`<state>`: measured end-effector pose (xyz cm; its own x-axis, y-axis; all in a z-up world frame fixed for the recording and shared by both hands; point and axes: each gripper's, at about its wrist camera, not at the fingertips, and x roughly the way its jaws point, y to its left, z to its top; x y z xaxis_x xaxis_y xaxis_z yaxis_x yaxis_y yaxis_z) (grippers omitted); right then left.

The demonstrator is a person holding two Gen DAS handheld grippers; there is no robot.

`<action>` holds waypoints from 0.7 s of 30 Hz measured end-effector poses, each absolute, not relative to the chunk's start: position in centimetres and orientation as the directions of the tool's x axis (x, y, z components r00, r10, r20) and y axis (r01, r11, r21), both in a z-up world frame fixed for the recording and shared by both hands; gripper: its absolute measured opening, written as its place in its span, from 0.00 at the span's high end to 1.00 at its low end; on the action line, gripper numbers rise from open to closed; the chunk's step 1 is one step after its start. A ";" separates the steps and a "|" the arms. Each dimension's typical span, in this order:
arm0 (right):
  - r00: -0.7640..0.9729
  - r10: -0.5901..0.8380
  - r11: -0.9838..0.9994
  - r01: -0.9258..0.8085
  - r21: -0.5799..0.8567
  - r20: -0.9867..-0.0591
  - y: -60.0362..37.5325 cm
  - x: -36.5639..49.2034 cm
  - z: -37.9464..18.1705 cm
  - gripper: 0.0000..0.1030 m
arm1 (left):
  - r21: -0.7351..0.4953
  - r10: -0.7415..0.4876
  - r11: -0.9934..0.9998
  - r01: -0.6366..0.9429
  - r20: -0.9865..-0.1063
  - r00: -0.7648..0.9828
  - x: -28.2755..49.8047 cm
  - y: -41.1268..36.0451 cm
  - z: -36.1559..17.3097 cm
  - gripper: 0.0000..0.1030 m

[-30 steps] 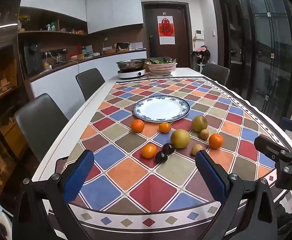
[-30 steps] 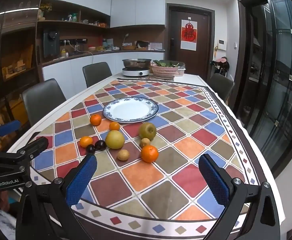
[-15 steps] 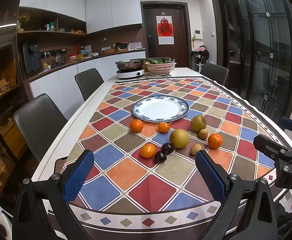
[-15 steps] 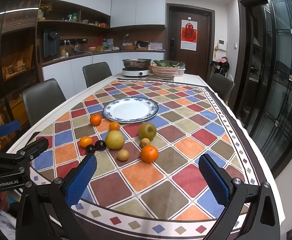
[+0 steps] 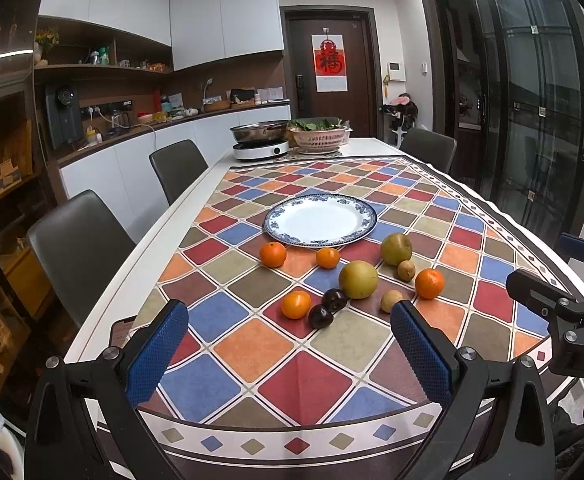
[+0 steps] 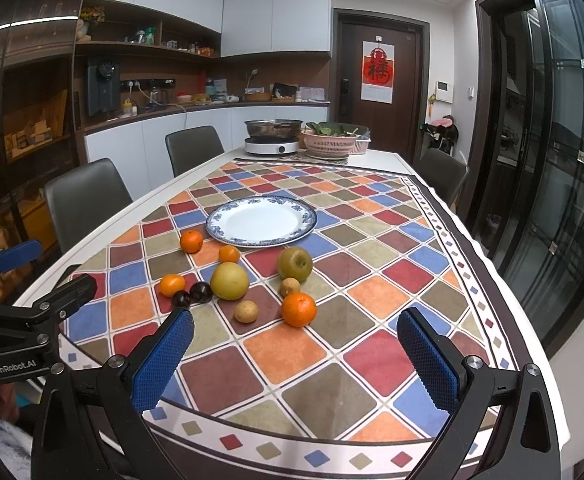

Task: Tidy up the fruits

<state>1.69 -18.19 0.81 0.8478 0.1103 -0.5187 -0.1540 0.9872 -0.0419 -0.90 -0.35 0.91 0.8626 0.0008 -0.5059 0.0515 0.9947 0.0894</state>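
Left wrist: plate [image 5: 362,222] bare, fruits [image 5: 358,279] beside.

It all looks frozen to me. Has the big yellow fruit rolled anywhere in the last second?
No. The big yellow fruit lies in the same place, just as far in front of the plate as before.

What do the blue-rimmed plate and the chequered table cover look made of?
Blue-rimmed white round plate: probably glazed ceramic, with a smooth gloss and a printed border. Multicoloured chequered table cover: likely vinyl or oilcloth, since it lies flat with a faint sheen, though coated fabric is possible.
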 end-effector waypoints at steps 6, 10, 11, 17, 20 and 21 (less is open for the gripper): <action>0.849 0.110 0.987 -0.154 -0.043 -0.517 -18.3 1.9 0.9 0.00 | 0.089 0.001 0.995 0.051 -0.505 0.863 -0.9 -0.4 0.9 0.00; 0.849 0.110 0.987 -0.154 -0.043 -0.516 -18.2 1.8 0.9 0.01 | 0.089 0.000 0.995 0.052 -0.505 0.863 -1.0 -0.4 1.0 0.00; 0.849 0.110 0.987 -0.154 -0.043 -0.516 -18.2 1.8 0.9 0.01 | 0.089 0.001 0.995 0.051 -0.504 0.864 -1.0 -0.4 0.9 0.00; 0.850 0.110 0.987 -0.155 -0.043 -0.516 -18.2 1.8 0.9 0.01 | 0.089 0.001 0.995 0.051 -0.505 0.863 -1.0 -0.3 0.9 0.00; 0.850 0.110 0.987 -0.154 -0.044 -0.515 -18.2 1.8 0.9 0.01 | 0.088 0.001 0.995 0.051 -0.504 0.864 -1.0 -0.4 0.9 0.00; 0.850 0.110 0.987 -0.154 -0.044 -0.515 -18.2 1.8 0.9 0.01 | 0.089 0.001 0.995 0.051 -0.504 0.863 -1.0 -0.4 0.9 0.00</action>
